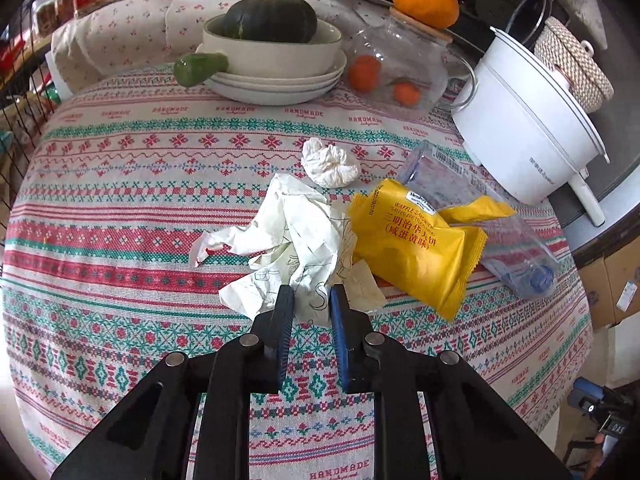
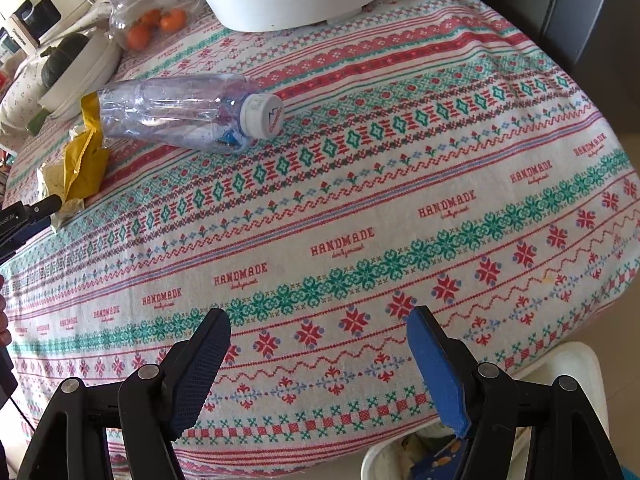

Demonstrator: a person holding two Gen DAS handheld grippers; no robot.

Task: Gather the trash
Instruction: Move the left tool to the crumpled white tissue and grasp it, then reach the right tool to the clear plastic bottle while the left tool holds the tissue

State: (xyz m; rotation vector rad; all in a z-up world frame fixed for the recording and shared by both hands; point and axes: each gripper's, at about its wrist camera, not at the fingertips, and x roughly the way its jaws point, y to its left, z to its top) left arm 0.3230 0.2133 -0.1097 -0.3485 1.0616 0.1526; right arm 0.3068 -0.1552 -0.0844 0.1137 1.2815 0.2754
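Trash heaped mid-surface on the patterned tablecloth. Straight ahead of the left gripper: crumpled paper, its near edge already between the narrow fingers. Cannot tell whether pinched or only straddled.

Touching the paper on the right: yellow waffle sandwich wrapper, partly on top of it. Just beyond the paper: balled tissue. Under the wrapper's far corner: crushed clear plastic bottle, on its side.

From the right wrist view: bottle well ahead and to the left, long axis roughly across the view, white cap towards the right gripper. Fingers there spread wide, holding nothing, over bare cloth near the surface edge. Closer to the bottle's cap end than the left; left clearly nearer to paper, wrapper and tissue.

Below the surface edge, low right of the right gripper: white bin, mouth upward, something already inside, too hidden to name.

Likely next: close on the paper if not yet firm, lift clear of the wrapper, carry rightward to the bin. Risk of dragging the wrapper along, given the overlap.

Other containers, not trash: glass jar with mandarins inside and one on the lid; bowl with a dark green squash, on stacked plates; white Royalstar cooker.
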